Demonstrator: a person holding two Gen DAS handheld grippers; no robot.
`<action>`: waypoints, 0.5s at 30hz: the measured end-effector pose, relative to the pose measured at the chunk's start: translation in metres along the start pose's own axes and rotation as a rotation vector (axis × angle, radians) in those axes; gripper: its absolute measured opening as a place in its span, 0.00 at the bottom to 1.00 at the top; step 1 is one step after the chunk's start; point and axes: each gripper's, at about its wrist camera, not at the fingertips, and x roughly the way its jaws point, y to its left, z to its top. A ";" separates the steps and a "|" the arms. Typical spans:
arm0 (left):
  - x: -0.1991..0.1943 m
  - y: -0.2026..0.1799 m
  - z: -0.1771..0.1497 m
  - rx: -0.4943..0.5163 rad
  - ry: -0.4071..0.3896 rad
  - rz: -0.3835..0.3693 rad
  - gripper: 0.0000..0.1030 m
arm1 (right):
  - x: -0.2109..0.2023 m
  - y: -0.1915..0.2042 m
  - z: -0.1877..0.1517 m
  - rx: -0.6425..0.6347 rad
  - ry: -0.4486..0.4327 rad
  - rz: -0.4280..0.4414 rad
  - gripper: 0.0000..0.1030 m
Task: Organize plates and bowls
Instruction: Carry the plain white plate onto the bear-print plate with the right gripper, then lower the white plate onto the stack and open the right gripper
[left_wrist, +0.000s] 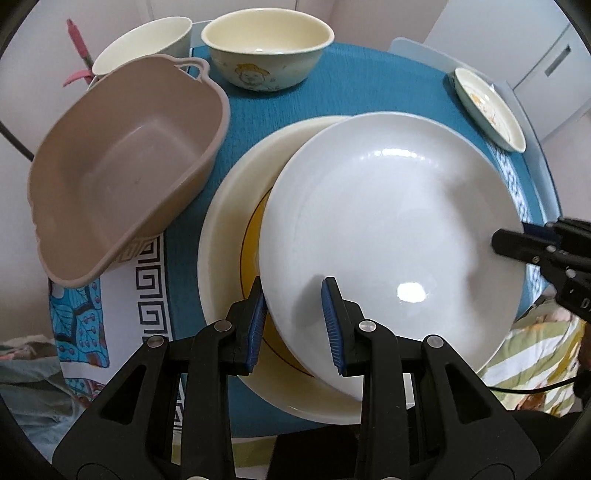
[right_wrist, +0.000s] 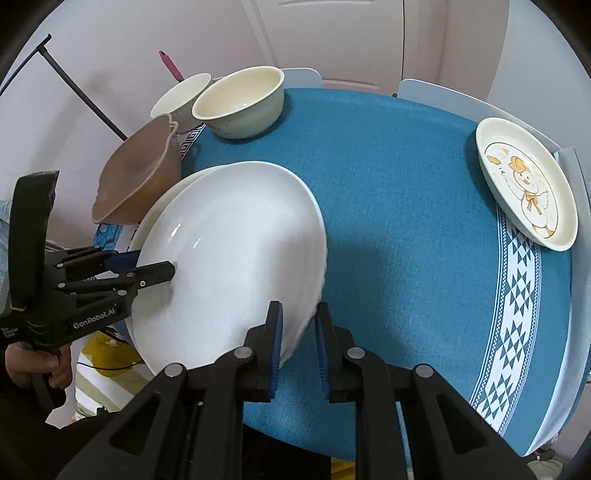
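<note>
Tilting up toward the right of the left wrist view, the white plate (left_wrist: 391, 236) lay over a cream plate (left_wrist: 225, 236) on the blue tablecloth (left_wrist: 280, 107). The left gripper (left_wrist: 293, 325) was clamped on its near rim, and the right gripper (right_wrist: 298, 347) was pinched nearly closed on the opposite rim. A brown basin (left_wrist: 122, 166) sat at left, and a cartoon plate (right_wrist: 524, 184) at upper right of the right wrist view.
</note>
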 end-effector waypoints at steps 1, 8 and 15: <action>0.000 -0.002 -0.001 0.013 -0.003 0.011 0.26 | 0.001 0.000 0.001 0.000 0.003 -0.005 0.16; 0.000 -0.020 0.002 0.119 -0.024 0.161 0.26 | 0.006 0.005 0.000 -0.021 0.015 -0.035 0.16; 0.002 -0.029 0.001 0.182 -0.032 0.253 0.26 | 0.012 0.012 -0.001 -0.062 0.018 -0.069 0.16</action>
